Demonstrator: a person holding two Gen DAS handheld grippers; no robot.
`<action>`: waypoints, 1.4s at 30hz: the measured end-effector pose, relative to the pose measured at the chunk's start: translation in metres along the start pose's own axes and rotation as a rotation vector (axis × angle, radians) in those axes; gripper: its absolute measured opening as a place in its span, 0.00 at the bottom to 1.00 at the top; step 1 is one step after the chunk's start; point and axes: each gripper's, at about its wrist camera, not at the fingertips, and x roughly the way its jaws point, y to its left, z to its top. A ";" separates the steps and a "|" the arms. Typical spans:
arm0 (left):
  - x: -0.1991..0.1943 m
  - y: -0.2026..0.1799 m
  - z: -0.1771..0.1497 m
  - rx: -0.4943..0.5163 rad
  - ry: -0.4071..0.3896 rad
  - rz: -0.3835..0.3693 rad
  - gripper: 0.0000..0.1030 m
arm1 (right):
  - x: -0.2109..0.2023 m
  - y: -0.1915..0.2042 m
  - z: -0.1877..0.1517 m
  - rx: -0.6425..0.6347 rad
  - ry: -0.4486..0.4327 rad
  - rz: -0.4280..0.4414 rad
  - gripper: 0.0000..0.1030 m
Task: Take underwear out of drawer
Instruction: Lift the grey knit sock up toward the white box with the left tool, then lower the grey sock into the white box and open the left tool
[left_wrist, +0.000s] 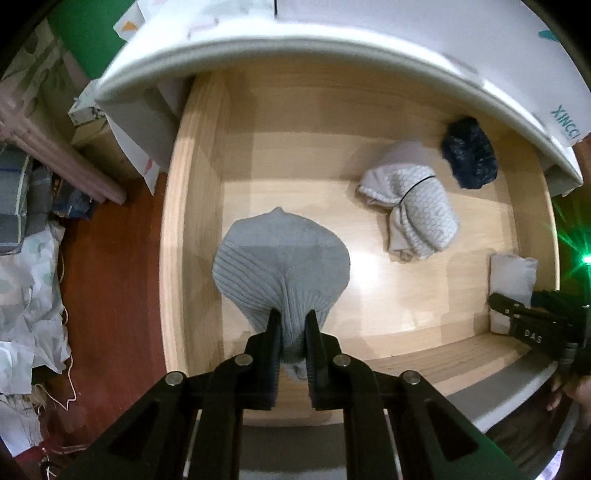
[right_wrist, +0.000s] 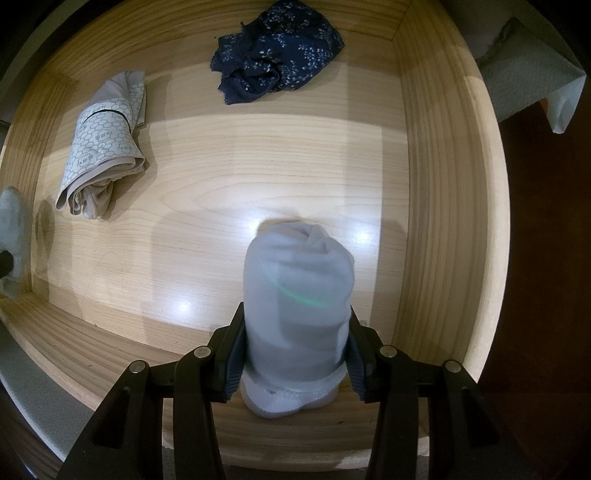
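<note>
**Both grippers holding garments over the open drawer**

I am looking at two pieces of underwear in hand. In the left wrist view, the ribbed grey piece (left_wrist: 280, 258) is hanging at centre frame, pinched at one bunched end by the left gripper (left_wrist: 293, 321), whose jaws are closed tight on the fabric. In the right wrist view, the pale roll (right_wrist: 299, 295) is sitting lower centre, clamped across its width by the right gripper (right_wrist: 295, 350), jaws pressing both sides.

Two more pieces are lying on the drawer (right_wrist: 424, 184) floor: the honeycomb-print roll (right_wrist: 103, 147) at upper left and the navy floral piece (right_wrist: 277, 55) at top centre, well apart from each other.

I am judging the risks from here. The grey piece is held only by a narrow gather, so it could be slipping free if the pinch loosens. The pale roll looks thick and soft; I am thinking it could unroll, or its loose lower end could be catching on the front wall as it clears. The cabinet's white top edge (left_wrist: 332, 48) is overhanging the drawer at the top of the left view, so a careless rise could be knocking against it.
</note>
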 end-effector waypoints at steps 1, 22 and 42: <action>-0.005 -0.002 0.000 0.000 -0.010 -0.001 0.10 | 0.000 0.000 0.000 0.000 0.000 0.000 0.41; -0.103 -0.005 0.005 0.021 -0.182 -0.001 0.10 | 0.002 0.003 0.006 -0.004 -0.002 0.003 0.42; -0.265 -0.026 0.101 0.086 -0.447 -0.005 0.10 | 0.002 0.003 0.007 -0.001 -0.003 0.009 0.42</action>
